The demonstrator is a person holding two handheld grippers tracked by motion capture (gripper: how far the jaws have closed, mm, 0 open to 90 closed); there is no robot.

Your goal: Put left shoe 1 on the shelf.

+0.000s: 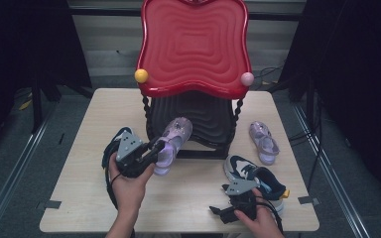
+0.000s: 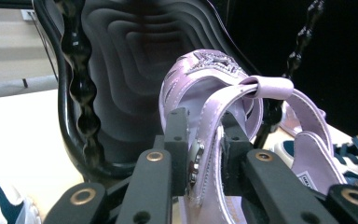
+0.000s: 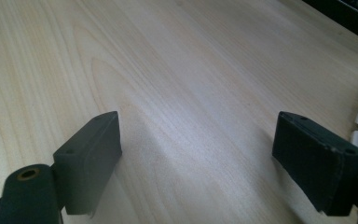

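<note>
We hold the lilac sandal (image 1: pixel 172 144) in the left tongs (image 1: pixel 157 146), clamped on its strap; in the left gripper view the two black pads pinch the strap (image 2: pixel 209 149) from both sides, so the sandal (image 2: pixel 214 93) hangs by its upper with the sole free; we judge this grip is chosen because the strap is the thin part that the jaws can close on fully

We take the red two-tier rack (image 1: pixel 194 44) as landmark; the held sandal is off the counter (image 1: pixel 104 114), just in front of the rack's dark lower shelf (image 1: pixel 206 116), toe pointing up and into that shelf; the left twisted post (image 2: pixel 81 93) stands just beside the toe; from this pose we judge the step in hand to be setting the sandal on the lower shelf, toe first, so the heel clears the front edge

The matching sandal (image 1: pixel 264 142) lies flat on the counter to the right of the rack; a blue and white sneaker (image 1: pixel 255 181) lies in front of the rack, toward the right near corner

The right tongs (image 3: pixel 196 154) stand wide apart with nothing between them, low over bare counter (image 3: pixel 168 70) beside the sneaker; we judge them parked there, ready for the next shoe while the left hand (image 1: pixel 126 186) works
</note>
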